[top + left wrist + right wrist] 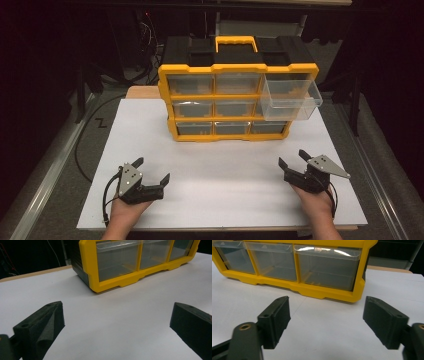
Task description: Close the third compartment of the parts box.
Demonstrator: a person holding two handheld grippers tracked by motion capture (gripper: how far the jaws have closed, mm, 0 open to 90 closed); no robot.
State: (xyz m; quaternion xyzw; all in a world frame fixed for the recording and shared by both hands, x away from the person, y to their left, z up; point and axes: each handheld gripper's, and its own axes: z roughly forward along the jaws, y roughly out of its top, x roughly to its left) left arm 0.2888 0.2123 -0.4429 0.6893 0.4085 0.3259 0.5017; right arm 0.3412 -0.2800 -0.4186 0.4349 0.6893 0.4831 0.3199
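A yellow-and-black drawer organizer (235, 92) stands upright toward the far middle of the white desk (225, 180), its yellow carry handle (236, 43) on top; its front holds three rows of three clear drawers, and the top-right drawer (291, 99) is pulled well out of its slot, jutting forward and slightly down past the yellow frame, while the other drawers sit flush; the drawers look empty as far as the clear fronts reveal. The left hand-held gripper (150, 175) is held near the front-left of the desk by the person's left hand (125, 210); its jaws are spread wide apart with nothing between them, and a grey three-cornered plate (129, 178) sits on top; in the left gripper view the two black foam-faced jaws frame bare white desk, with the organizer's lower-left corner (100, 287) well ahead. The right hand-held gripper (292, 159) is held near the front-right of the desk by the right hand (317, 200), jaws likewise parted and holding nothing; in the right gripper view its jaws flank bare desk, with the bottom row of drawers (287, 262) ahead and the organizer's lower-right corner near the right jaw's line. Both grippers lie well apart from the organizer and from each other.
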